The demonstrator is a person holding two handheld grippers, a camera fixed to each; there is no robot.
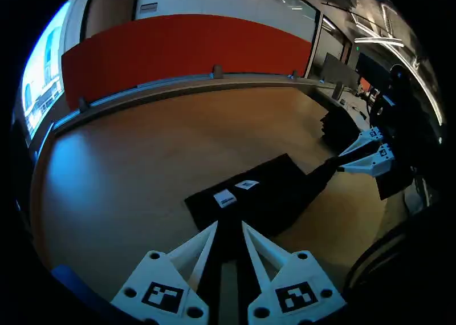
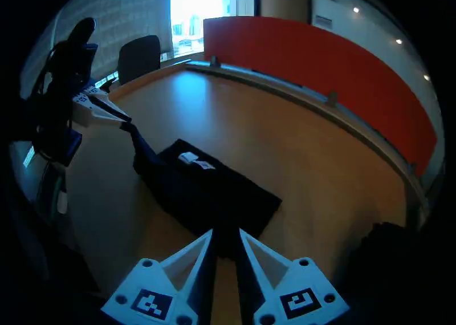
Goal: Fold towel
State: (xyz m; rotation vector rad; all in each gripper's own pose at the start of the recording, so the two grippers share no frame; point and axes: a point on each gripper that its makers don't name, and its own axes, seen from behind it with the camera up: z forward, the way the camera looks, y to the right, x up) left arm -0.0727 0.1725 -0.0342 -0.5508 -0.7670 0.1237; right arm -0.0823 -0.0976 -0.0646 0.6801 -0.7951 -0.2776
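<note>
Step in hand: grasp made, fold not yet carried over. The dark towel (image 1: pixel 268 188) lies mostly flat on the wooden table (image 1: pixel 142 154), 2 white tags (image 1: pixel 225 198) face up, and 1 gripper holds each end.

Left gripper (image 1: pixel 229 225): fingers drawn to a narrow gap with dark cloth pinched between them at the near edge. In the right gripper view it (image 2: pixel 126 120) pulls a corner of the towel (image 2: pixel 211 194) up into a taut peak off the table (image 2: pixel 256 125).

Right gripper (image 2: pixel 225 231): equally narrow, nipping the towel's edge. From the left gripper view it (image 1: pixel 340 161) holds a raised corner.

Next move, by judgement: lift both corners together, keep the edge taut, and carry it across to the opposite edge. Uneven height would likely skew the fold.
</note>
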